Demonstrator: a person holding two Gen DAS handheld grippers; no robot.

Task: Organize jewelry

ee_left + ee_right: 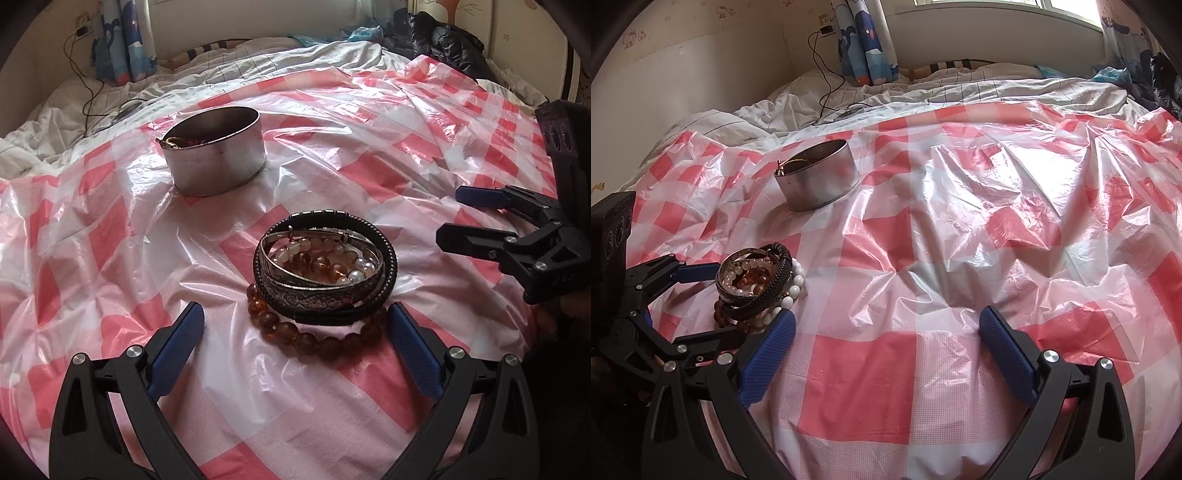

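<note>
Both my grippers are wide open and empty. The left gripper [295,325] straddles the bracelet pile [325,269] on the sheet [110,229]; the right gripper [886,332] is beside it. Closing here risks dragging several tangled bracelets at once, or snagging plastic. I count one tin [218,151], roughly five bracelets, though overlap hides some

A bed [960,92] with a white checked quilt carries a pink-and-white checked plastic sheet [110,229]. On the sheet stand an oval metal tin [218,162] and a pile of bracelets [325,273].
</note>
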